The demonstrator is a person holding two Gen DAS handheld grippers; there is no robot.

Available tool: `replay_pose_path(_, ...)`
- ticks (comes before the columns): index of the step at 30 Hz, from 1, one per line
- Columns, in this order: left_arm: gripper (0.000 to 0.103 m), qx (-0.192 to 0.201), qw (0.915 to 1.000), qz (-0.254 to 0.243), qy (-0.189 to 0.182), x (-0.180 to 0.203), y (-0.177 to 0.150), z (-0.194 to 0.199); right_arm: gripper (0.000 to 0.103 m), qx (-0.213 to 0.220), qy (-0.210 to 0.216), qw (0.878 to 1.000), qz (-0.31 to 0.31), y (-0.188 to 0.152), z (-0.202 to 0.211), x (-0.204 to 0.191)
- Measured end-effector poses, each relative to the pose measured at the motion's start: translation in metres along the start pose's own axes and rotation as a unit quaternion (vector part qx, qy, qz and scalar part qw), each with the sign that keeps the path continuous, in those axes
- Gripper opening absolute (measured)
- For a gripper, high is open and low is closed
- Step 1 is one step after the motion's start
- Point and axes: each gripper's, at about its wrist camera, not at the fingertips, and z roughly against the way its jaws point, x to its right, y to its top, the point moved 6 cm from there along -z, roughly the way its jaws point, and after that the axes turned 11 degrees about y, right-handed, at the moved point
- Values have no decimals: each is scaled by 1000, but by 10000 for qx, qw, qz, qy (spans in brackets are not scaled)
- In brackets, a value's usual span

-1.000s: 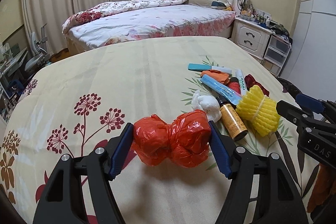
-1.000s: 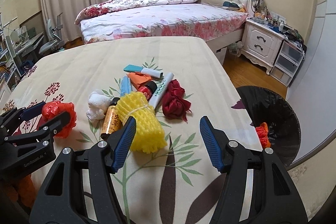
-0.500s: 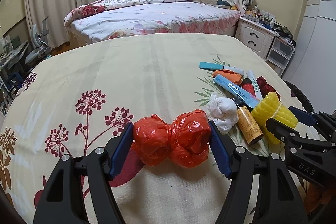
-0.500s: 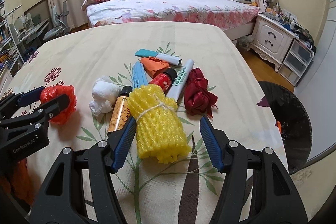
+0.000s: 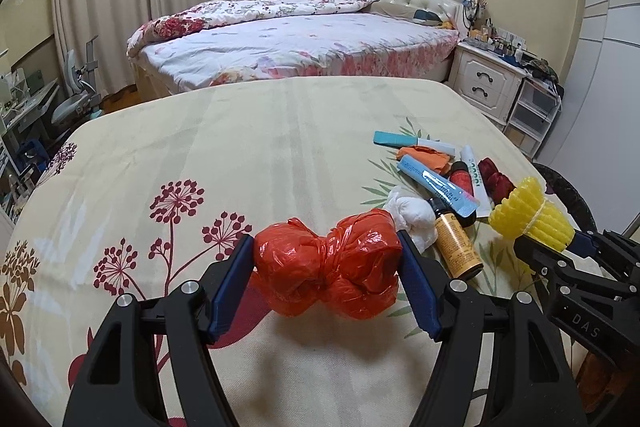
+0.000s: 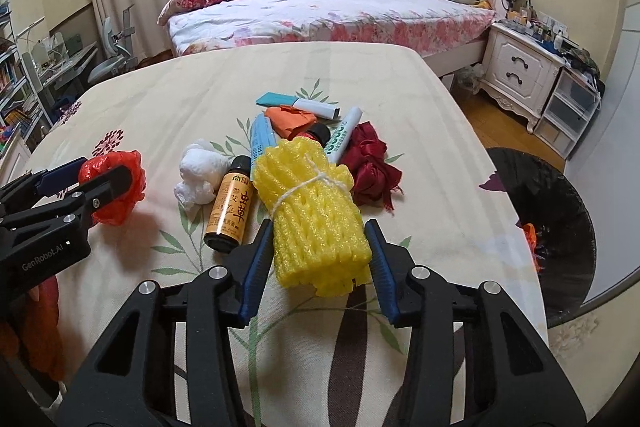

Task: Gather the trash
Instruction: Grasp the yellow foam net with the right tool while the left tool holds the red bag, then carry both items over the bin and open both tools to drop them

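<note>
Crowding the heap, yellow foam netting hides a red-capped bottle (label unreadable).

Both grippers share a build: the left gripper and right gripper have black angular frames, blue ribbed pads, silver screws, white lettering.
</note>
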Motion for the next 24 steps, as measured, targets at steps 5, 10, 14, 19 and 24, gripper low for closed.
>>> replay_pose_path(5, 68, 254, 9996, -27, -137, 15, 11, 17, 44, 283, -204, 9992, -182, 7, 24, 24)
replay_pose_path(10, 68, 400, 9982, -174, -416, 47, 20, 24, 44, 553, -615, 9957, -414, 13, 46, 61)
replay_pose_path(14, 68, 527, 9959, -308, -675, 80, 29, 26, 44, 674, -947, 9910, -667, 13, 56, 97)
replay_pose_path(19, 68, 688, 9910, -514, -1024, 125, 43, 26, 44, 820, -1330, 9829, -974, 11, 62, 140)
replay_pose_path(24, 68, 840, 9864, -793, -1166, 173, 51, 20, 44, 927, -1583, 9746, -1287, 10, 65, 177)
